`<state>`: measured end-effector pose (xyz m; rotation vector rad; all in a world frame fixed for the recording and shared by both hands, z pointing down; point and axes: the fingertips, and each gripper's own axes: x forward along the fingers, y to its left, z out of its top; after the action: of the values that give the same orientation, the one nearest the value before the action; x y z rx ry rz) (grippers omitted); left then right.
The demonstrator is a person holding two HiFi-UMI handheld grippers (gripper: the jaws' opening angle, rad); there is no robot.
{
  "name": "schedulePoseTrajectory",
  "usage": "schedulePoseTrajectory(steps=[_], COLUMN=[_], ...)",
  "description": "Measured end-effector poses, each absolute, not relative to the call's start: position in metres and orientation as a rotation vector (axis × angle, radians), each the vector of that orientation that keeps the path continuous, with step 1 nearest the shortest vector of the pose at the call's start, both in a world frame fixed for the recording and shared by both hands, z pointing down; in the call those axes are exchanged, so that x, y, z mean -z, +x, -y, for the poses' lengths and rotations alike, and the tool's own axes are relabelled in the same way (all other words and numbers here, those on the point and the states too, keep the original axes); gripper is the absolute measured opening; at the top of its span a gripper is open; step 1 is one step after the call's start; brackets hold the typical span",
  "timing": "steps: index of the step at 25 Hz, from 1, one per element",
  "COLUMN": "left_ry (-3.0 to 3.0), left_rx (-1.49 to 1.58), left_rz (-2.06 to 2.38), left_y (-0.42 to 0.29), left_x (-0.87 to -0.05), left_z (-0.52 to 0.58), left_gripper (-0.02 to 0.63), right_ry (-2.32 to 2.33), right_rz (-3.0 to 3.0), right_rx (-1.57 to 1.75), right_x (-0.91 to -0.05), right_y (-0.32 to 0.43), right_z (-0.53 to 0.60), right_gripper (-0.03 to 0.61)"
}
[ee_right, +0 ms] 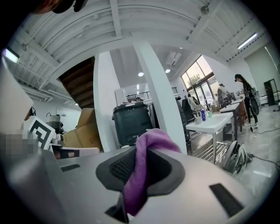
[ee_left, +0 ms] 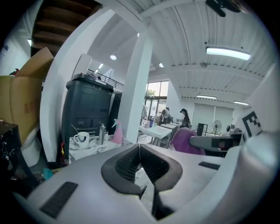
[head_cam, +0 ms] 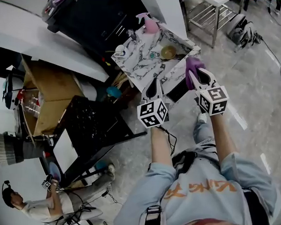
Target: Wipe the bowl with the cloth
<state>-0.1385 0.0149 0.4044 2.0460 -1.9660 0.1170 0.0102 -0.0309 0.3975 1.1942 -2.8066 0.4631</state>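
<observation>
Inside right gripper [ee_right: 139, 153], purple cloth [ee_right: 146, 144] pinched, bowl [head_cam: 168, 52] on table [head_cam: 139, 62] nearby, left gripper [ee_left: 139, 151] closed.

Between the black ribbed pads [ee_right: 118, 169] of our right gripper [ee_right: 140, 164] we see a purple cloth [ee_right: 148, 142]. Beyond our left gripper's [ee_left: 140, 153] fingertips, the table [head_cam: 138, 67] is white marble with dark grey veins. It carries an olive-gold bowl [head_cam: 168, 52], a pink spray bottle [head_cam: 150, 24] and a white mug [head_cam: 119, 50]. Our marker cubes [head_cam: 152, 113] show black-and-white squares.
</observation>
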Motion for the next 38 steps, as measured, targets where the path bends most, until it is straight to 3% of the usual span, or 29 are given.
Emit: schedulePoseTrajectory(steps=[8, 14, 20, 28, 38], left_ry=[2.039, 1.971, 1.807, 1.858, 1.809], left_rx=[-0.069, -0.166, -0.215, -0.386, -0.661], left_rz=[1.963, 1.995, 2.041, 1.886, 1.694], left_y=[-0.121, -0.142, -0.185, -0.177, -0.203], left_x=[-0.397, -0.402, -0.439, -0.489, -0.564], left_z=[0.087, 0.105, 0.127, 0.208, 0.249], left_gripper=[0.023, 0.023, 0.023, 0.023, 0.023], right_ry=[1.141, 1.014, 0.969, 1.297, 1.162], right_rz=[2.779, 2.790, 2.770, 2.631, 2.612], right_rx=[-0.388, -0.455, -0.494, -0.550, -0.617], right_x=[-0.387, -0.404, -0.432, -0.442, -0.482], right_y=[0.025, -0.009, -0.026, 0.052, -0.010], right_z=[0.145, 0.171, 0.183, 0.265, 0.294], right_gripper=[0.080, 0.080, 0.080, 0.080, 0.080])
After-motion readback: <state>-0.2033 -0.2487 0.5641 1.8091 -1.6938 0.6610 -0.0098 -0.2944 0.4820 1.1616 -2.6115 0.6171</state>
